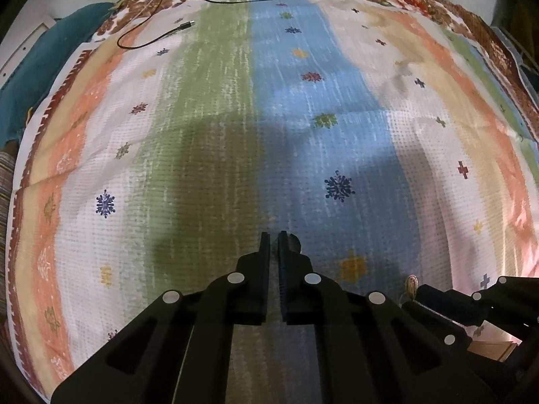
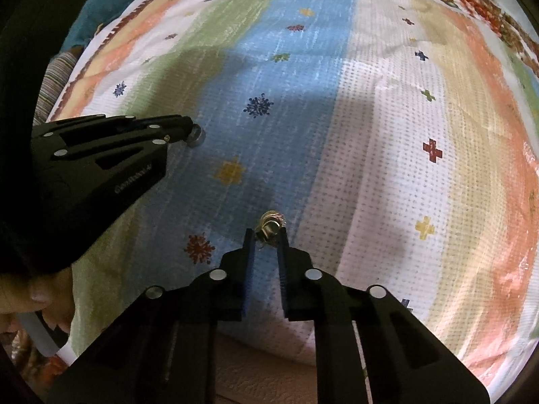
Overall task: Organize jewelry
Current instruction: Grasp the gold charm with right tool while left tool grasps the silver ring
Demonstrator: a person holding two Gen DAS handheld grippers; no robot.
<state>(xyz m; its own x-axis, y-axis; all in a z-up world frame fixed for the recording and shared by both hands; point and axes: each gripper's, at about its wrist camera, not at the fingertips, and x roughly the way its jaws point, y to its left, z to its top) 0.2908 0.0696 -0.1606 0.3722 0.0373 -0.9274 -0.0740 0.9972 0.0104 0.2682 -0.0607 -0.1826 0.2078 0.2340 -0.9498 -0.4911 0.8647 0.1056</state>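
I have both grippers down on the striped bedspread (image 1: 215, 107), each on its own piece of jewelry. My right gripper (image 2: 266, 234) has its jaws drawn in on a small gold ornament (image 2: 271, 222), maybe an earring; the piece sits right at the fingertips, and both pads look to be pressing its sides. My left gripper (image 1: 273, 235) has its jaws pressed nearly together, and a small round silvery piece (image 1: 293, 243), perhaps a ring, peeks out just behind the right-hand fingertip. From the right wrist view that piece shows at the very tip of the left gripper, touching the cloth. Whether it is truly pinched or only beside the tip, I cannot tell.

I judge this to be the pick-up step: two pieces gripped at once, not yet lifted. No tray or box for them shows clearly; a tan shape at the lower right of the left view is too hidden to name. A black cable (image 1: 151, 38) lies far off near the top edge.

Next I need a slow, straight lift with both, watching that neither piece slips free, since each hold is at the extreme tips.
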